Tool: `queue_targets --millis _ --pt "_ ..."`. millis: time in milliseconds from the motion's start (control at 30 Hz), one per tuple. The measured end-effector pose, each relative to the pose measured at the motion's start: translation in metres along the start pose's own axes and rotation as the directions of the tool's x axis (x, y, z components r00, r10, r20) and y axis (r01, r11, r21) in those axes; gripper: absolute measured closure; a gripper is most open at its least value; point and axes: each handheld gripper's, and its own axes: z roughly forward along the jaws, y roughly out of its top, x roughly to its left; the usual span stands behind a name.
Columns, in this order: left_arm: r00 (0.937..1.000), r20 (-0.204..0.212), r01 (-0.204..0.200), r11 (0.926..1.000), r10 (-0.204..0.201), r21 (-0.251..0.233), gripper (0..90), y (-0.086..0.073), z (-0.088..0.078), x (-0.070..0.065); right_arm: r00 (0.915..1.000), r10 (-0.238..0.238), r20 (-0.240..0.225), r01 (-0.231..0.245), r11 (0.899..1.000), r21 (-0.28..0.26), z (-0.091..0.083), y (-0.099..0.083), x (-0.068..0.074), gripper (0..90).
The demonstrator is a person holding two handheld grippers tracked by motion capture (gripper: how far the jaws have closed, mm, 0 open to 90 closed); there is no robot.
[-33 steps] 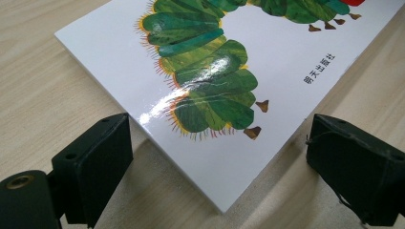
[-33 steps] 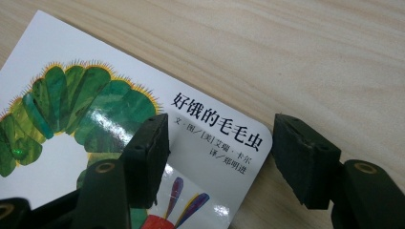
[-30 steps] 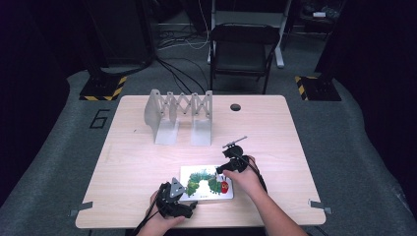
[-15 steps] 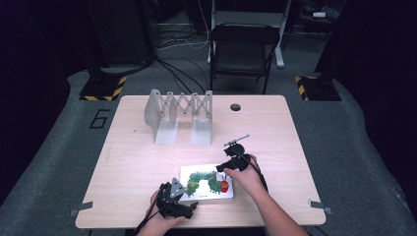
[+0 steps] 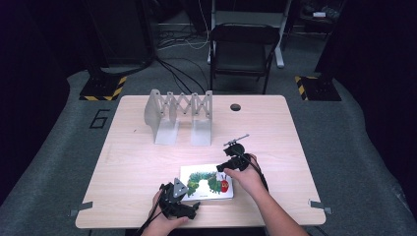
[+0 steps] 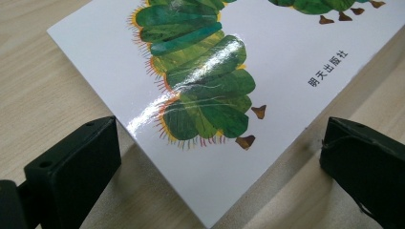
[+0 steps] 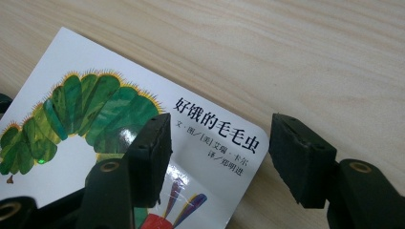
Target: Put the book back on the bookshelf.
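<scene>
A white picture book (image 5: 206, 183) with a green caterpillar on its cover lies flat near the front edge of the wooden table (image 5: 275, 132). My left gripper (image 5: 189, 204) is at the book's near left corner. In the left gripper view the book (image 6: 267, 57) pokes its corner between the jaws of that gripper (image 6: 219, 143); they have just been opening and stand wide, clear of it. My right gripper (image 5: 222, 168) is open at the far right corner. In the right gripper view the gripper (image 7: 219, 129) has one jaw over the cover (image 7: 62, 62) and the other over bare wood.
A grey metal expanding rack (image 5: 179, 115) stands upright at the back of the table, left of centre. A small dark round hole (image 5: 235, 107) sits near the back edge. A black chair (image 5: 243, 46) stands on the floor beyond the table.
</scene>
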Motion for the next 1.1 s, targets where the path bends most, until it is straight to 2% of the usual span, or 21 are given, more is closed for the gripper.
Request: queue_targets --millis 67,467,800,967,1100 --pt "0.9998 -0.014 0.017 0.9999 -0.017 -0.001 0.0 0.001 0.001 -0.002 0.9999 0.01 -0.001 -0.01 1.0 0.005 -0.001 0.0 0.001 40.2" --pt "0.9948 -0.071 0.074 0.9973 -0.074 0.001 0.0 0.004 0.003 -0.008 1.0 -0.01 0.002 0.01 1.0 -0.006 -0.007 0.0 0.005 41.1" --pt "0.992 -0.089 0.092 0.9956 -0.09 0.018 0.0 0.006 0.003 -0.01 0.9995 -0.026 0.016 0.027 1.0 -0.014 -0.013 0.002 0.008 43.2" --pt "0.9914 -0.091 0.093 0.9955 -0.094 -0.019 0.0 0.0 0.002 -0.01 0.9998 -0.022 -0.002 0.022 1.0 -0.011 -0.012 0.001 0.007 43.5" --pt "0.9893 -0.099 0.105 0.994 -0.107 -0.031 0.0 -0.002 0.001 -0.011 0.9993 0.017 -0.035 -0.016 1.0 0.016 -0.008 -0.002 0.003 44.2"
